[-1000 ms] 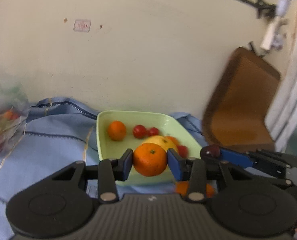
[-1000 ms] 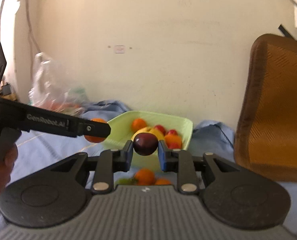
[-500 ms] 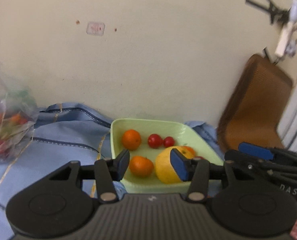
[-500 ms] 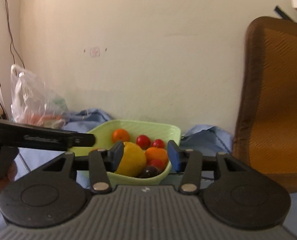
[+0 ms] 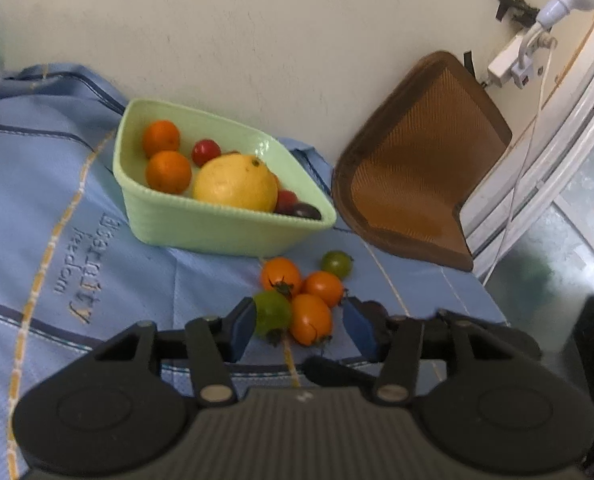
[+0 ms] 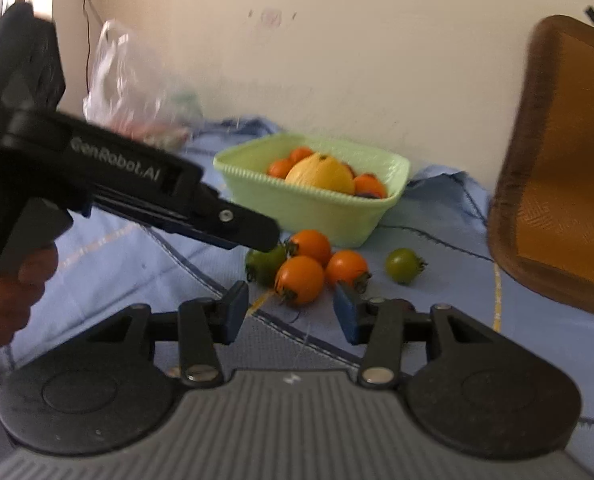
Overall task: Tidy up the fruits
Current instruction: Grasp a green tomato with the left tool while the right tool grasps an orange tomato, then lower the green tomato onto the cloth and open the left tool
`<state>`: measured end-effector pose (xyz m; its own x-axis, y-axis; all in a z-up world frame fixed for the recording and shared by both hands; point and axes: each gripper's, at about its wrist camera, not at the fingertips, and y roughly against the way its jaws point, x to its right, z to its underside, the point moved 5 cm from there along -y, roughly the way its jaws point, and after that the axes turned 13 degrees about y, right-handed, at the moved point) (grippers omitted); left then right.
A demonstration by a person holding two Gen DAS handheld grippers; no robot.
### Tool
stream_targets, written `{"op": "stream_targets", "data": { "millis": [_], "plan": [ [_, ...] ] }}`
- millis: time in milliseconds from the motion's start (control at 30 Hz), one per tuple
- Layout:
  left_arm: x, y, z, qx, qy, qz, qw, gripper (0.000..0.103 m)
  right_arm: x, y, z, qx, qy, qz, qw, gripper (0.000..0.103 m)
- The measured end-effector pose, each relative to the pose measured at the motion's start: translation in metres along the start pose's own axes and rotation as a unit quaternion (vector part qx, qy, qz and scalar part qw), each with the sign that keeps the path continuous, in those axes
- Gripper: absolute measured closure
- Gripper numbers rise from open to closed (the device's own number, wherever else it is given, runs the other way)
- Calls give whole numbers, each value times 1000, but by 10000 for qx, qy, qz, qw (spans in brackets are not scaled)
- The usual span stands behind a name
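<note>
A pale green basket (image 5: 225, 232) (image 6: 317, 208) on the blue cloth holds a big yellow fruit (image 5: 236, 188), two oranges (image 5: 168, 172), red tomatoes and a dark plum (image 5: 307, 212). In front of it lie loose orange tomatoes (image 5: 323, 288) (image 6: 347, 268) and two green ones (image 5: 337, 263) (image 6: 403, 266). My left gripper (image 5: 301, 326) hangs just over this cluster, its jaws opening; a green tomato (image 5: 271, 312) and an orange tomato (image 5: 311, 322) show in the gap, unpressed. My right gripper (image 6: 291, 312) is open and empty, just short of an orange tomato (image 6: 299, 280).
A brown mesh chair (image 5: 417, 168) (image 6: 569, 160) stands close to the right of the fruit. At the far left a clear plastic bag (image 6: 133, 80) leans by the wall. A person's hand (image 6: 5, 300) holds the left gripper. A white power strip (image 5: 509, 60) with cable hangs upper right.
The left gripper let its orange go into the basket and the right let go of the dark plum. Both opened, then sank toward the loose tomatoes on the cloth.
</note>
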<state>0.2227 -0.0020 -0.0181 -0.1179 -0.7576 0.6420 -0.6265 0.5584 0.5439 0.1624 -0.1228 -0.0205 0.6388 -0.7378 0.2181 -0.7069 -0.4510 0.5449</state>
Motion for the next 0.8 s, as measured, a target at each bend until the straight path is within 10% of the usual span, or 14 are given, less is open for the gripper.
{"op": "stream_targets", "data": {
  "millis": [133, 200, 800],
  "plan": [
    [-8, -8, -1, 78, -2, -73, 9999, 57, 6, -22, -2, -217, -75, -159, 9996, 55],
    [-13, -10, -2, 143, 47, -161, 9998, 76, 8, -28, 0, -215, -175, -213, 9994, 64],
    [2, 64, 77, 251, -12, -212, 9995, 76, -46, 44, 22, 35, -188, -313, 9993, 72]
  ]
}}
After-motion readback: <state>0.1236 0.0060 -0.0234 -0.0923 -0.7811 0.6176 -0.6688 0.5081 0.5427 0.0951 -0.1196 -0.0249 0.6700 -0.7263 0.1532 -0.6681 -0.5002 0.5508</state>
